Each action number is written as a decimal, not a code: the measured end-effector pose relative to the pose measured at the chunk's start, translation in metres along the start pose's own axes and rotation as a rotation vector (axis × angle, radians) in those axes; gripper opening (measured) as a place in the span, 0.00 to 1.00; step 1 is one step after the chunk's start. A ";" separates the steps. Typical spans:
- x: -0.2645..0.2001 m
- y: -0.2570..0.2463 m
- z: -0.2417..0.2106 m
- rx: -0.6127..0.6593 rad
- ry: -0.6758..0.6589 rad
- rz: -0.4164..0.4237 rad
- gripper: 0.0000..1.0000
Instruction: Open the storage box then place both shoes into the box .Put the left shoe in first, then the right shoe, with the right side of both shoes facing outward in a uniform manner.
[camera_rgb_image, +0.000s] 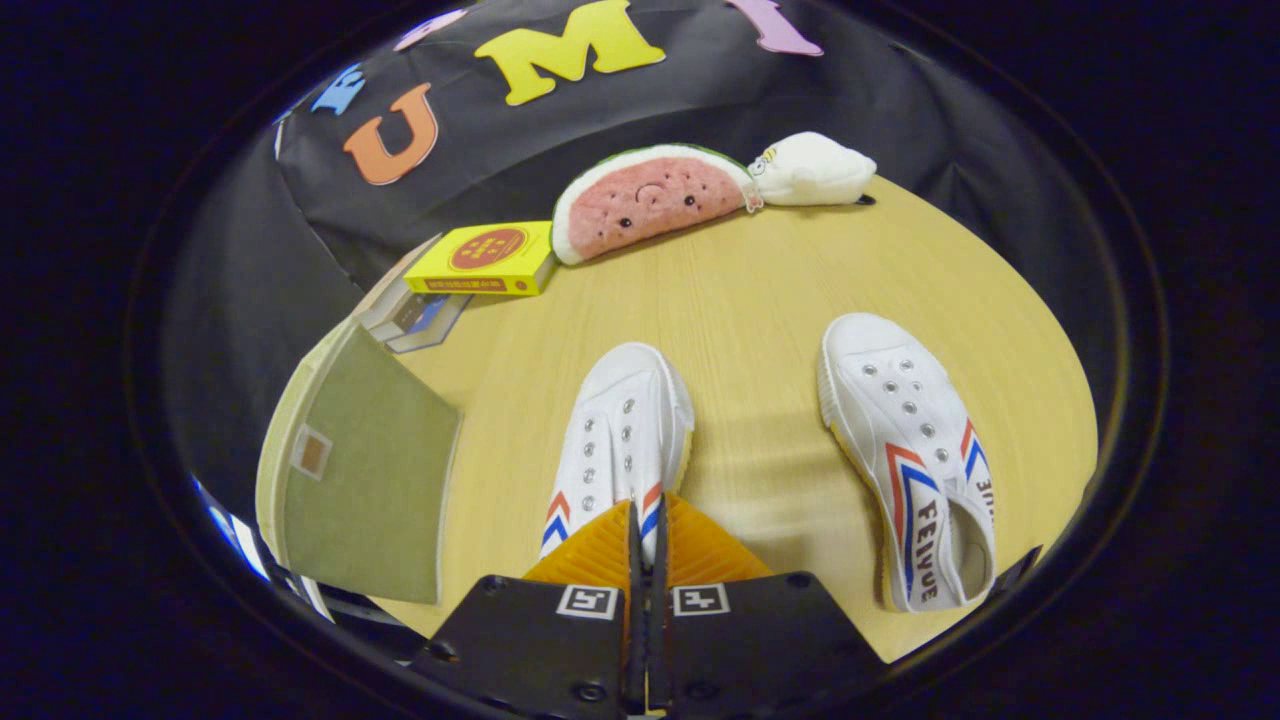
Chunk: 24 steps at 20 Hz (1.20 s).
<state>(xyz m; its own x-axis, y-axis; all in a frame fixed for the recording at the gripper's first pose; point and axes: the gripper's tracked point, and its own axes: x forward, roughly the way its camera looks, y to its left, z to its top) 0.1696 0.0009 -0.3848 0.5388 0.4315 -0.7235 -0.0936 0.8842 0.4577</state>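
Observation:
Two white canvas shoes with red and blue stripes lie on the wooden table (760, 300), toes pointing away from me. The nearer shoe (625, 430) sits straight ahead, its rear end under my gripper (645, 540). My fingers are closed together with a thin strip of that shoe's white upper pinched between them. The second shoe (905, 450) lies apart to the right, its lettered side showing. To the left of my fingers stands the olive storage box (360, 480), its flat panel with a small tag turned toward me; I cannot see its inside.
At the back of the table lie a yellow carton (485, 258) on a clear case (415, 315), a watermelon-slice plush (650, 200) and a small white plush (810, 168). Bare wood shows between the two shoes. The table's edge curves close behind the right shoe.

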 end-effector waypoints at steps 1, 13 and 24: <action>-0.007 0.008 0.002 0.015 -0.007 0.006 0.06; -0.119 0.181 0.064 0.003 -0.215 0.036 0.06; -0.048 0.347 -0.003 -0.033 -0.133 0.121 0.06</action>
<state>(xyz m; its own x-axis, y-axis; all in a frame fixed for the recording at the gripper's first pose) 0.1091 0.2873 -0.1930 0.6275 0.5101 -0.5883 -0.1912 0.8334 0.5186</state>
